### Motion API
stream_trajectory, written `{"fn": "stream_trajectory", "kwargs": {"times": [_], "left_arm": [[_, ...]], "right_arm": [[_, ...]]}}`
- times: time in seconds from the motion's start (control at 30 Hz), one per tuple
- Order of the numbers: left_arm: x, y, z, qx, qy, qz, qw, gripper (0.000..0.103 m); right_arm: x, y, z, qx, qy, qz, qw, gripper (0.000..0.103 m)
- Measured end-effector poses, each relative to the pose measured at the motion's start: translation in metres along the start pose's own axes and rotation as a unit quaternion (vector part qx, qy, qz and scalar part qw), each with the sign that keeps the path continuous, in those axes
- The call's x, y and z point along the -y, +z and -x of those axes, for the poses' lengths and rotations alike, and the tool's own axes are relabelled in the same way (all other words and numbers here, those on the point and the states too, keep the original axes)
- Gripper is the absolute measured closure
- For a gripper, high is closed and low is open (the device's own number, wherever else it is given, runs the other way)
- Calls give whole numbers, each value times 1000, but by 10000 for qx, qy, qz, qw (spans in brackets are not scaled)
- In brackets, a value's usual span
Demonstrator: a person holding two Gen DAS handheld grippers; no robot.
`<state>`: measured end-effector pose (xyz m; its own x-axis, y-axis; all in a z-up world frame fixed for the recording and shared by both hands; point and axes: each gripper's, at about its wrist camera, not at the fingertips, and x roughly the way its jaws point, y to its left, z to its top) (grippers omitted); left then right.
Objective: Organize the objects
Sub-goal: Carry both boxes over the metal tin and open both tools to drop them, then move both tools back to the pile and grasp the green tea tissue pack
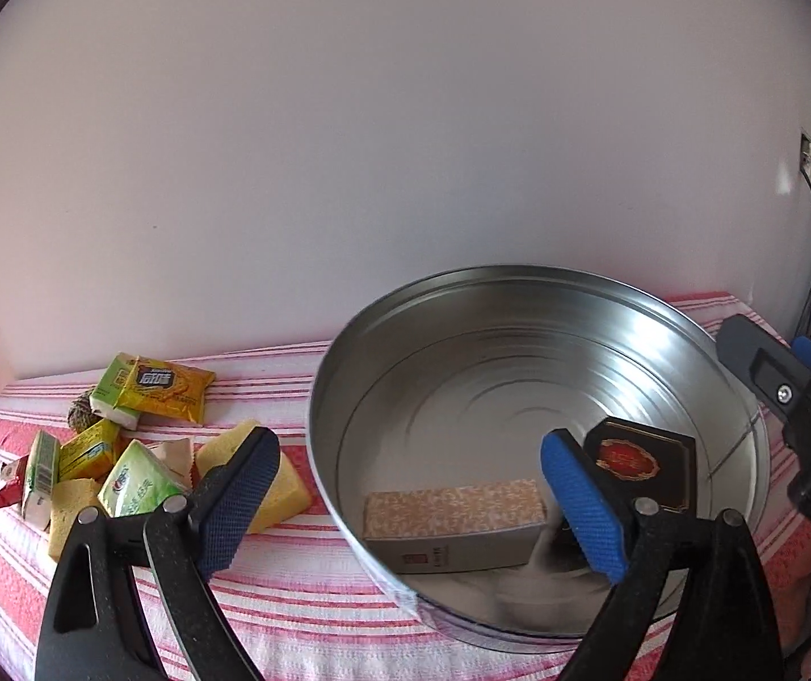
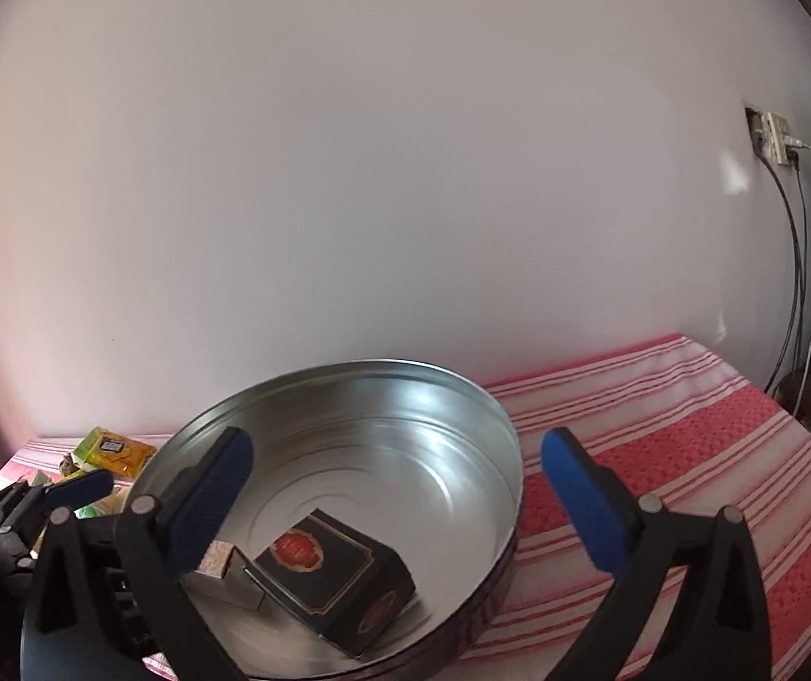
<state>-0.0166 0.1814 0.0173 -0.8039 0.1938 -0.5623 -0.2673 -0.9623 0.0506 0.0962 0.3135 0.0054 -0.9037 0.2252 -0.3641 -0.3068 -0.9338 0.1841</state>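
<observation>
While your left gripper gapes wide over the tin's near rim, your right gripper hangs spread and empty too.

At far left, crinkly snack packets and yellow sponge wedges crowd the pink striped cloth; rightward, the round shiny tin holds a speckled box and a black carton, apart.

Striped pink cloth under round tin, snack packets, sponges.

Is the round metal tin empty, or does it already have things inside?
Not empty. The round metal tin holds two boxes: a black box and a speckled beige box, both lying on its bottom.
</observation>
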Motion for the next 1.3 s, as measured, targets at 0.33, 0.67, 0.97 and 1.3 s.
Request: {"fn": "stream_trajectory", "kwargs": {"times": [0.33, 0.67, 0.97, 1.3], "left_arm": [[-65, -24, 9, 431, 619, 5, 9972, 8], [-152, -40, 23, 555, 205, 675, 9960, 8], [-237, -52, 4, -31, 598, 1299, 9897, 8], [-289, -59, -8, -455, 1135, 1413, 9824, 8]], "right_arm": [[-13, -12, 26, 850, -288, 73, 9959, 0], [-36, -20, 49, 1106, -807, -147, 9905, 0], [-104, -41, 66, 722, -573, 338, 9952, 0], [-204, -61, 36, 23, 336, 1082, 9936, 2]]}}
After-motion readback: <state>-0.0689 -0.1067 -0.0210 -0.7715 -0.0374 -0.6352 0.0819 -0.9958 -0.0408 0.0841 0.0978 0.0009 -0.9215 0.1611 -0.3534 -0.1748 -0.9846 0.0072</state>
